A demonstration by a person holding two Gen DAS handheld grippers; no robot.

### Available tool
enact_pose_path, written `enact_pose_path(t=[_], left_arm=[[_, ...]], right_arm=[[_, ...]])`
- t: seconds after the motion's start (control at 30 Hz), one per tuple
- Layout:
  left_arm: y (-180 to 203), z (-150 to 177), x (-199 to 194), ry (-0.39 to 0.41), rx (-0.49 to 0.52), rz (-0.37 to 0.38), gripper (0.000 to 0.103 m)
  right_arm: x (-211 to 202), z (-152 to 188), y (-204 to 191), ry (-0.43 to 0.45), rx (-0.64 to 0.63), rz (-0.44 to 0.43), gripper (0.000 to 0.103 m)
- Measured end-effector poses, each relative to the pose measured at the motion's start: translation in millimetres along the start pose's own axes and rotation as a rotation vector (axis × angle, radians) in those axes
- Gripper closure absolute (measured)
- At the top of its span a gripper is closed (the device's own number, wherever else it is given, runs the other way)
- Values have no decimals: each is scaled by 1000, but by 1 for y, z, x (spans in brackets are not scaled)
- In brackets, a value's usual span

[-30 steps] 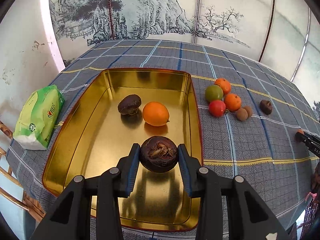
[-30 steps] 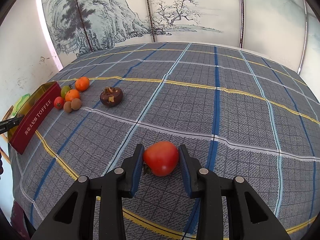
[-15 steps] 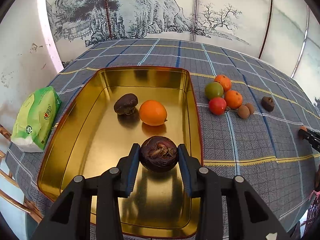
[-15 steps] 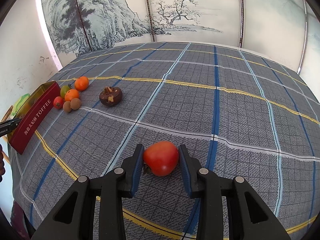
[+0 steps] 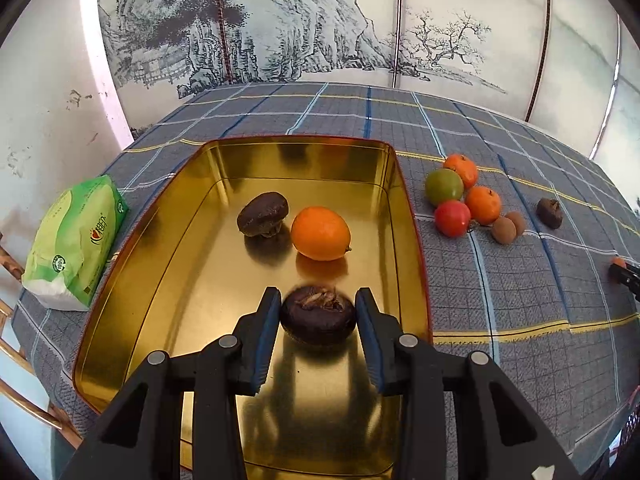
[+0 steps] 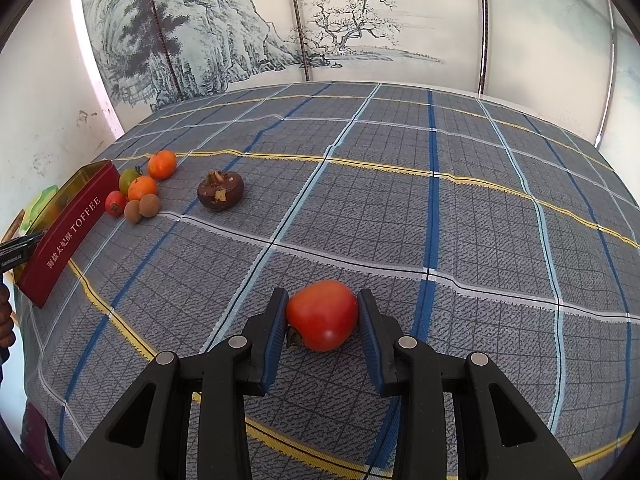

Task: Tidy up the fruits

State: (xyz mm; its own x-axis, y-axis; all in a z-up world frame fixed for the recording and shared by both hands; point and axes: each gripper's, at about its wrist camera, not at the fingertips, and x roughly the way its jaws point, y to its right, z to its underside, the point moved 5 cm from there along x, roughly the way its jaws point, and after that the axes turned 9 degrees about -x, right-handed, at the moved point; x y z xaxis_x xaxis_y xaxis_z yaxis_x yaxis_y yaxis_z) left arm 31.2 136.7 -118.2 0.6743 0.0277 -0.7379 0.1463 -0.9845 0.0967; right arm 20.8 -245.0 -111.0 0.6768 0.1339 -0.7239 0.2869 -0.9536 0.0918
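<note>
Two grippers clamped: left gripper (image 5: 317,312) on mangosteen (image 5: 317,315) over tin (image 5: 412,236); right gripper (image 6: 322,316) on persimmon (image 6: 322,314).

A soft green-and-white plastic pack of tissues (image 5: 74,240) lies on the grey checked tablecloth with blue, white and yellow lines (image 5: 520,292), at its left edge. Behind the table stands a pale folding screen painted with ink mountains and trees (image 6: 248,28).

Left gripper (image 5: 317,312) clamped; right gripper (image 6: 322,314) clamped
</note>
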Motion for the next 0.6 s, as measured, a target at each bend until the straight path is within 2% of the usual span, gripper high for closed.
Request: enact_pose_path(t=[0.07, 0.13, 0.33, 0.6], left_arm=[[0, 0, -1, 14, 12, -7, 67], [1, 0, -1, 25, 24, -14, 57], [0, -4, -7, 70, 24, -2, 38], [-2, -5, -11, 96, 4, -1, 37]], right_arm=[[1, 1, 1, -2, -1, 0, 67], [2, 2, 2, -5, -3, 1, 67], [3, 2, 1, -10, -6, 5, 67], [3, 3, 2, -14, -18, 18, 67]])
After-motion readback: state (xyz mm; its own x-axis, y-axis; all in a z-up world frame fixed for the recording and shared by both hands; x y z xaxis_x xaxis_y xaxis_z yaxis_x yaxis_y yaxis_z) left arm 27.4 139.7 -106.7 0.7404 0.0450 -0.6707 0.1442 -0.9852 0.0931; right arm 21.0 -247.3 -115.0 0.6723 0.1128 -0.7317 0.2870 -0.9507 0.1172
